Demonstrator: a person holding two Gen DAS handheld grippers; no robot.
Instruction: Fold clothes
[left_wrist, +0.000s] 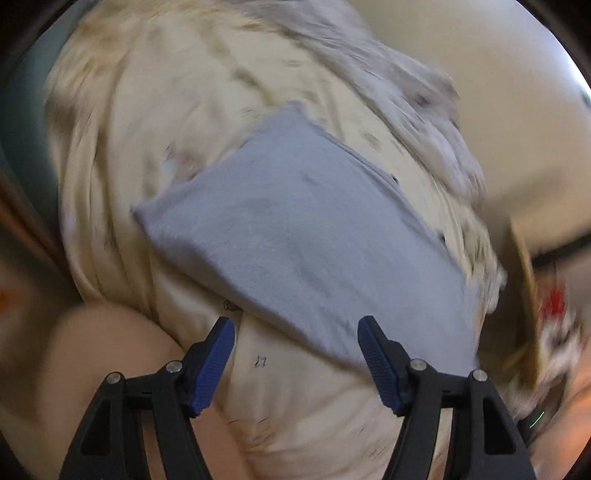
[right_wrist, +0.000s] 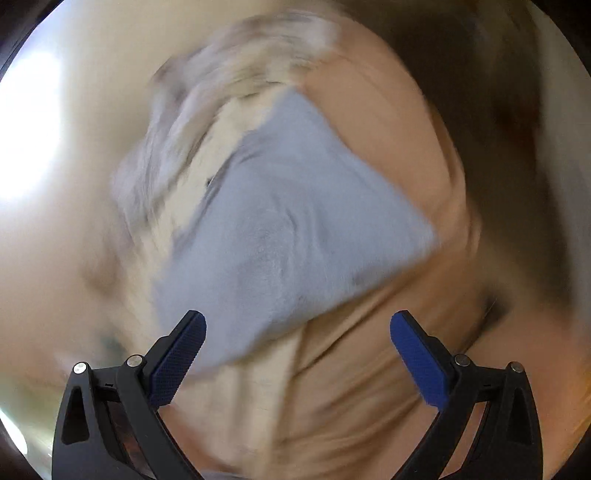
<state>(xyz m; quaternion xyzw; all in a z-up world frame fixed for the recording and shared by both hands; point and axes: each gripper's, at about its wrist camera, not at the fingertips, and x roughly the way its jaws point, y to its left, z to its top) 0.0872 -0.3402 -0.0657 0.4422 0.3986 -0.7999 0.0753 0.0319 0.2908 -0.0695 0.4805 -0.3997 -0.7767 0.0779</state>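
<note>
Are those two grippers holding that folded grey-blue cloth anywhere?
Nothing is held. The left gripper and right gripper both gape open above the folded grey-blue cloth.

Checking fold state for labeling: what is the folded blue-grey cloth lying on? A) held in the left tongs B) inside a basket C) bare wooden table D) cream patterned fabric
D: the folded blue-grey cloth lies flat on the cream patterned fabric, and both the left tongs and the right tongs stand open and empty.
</note>
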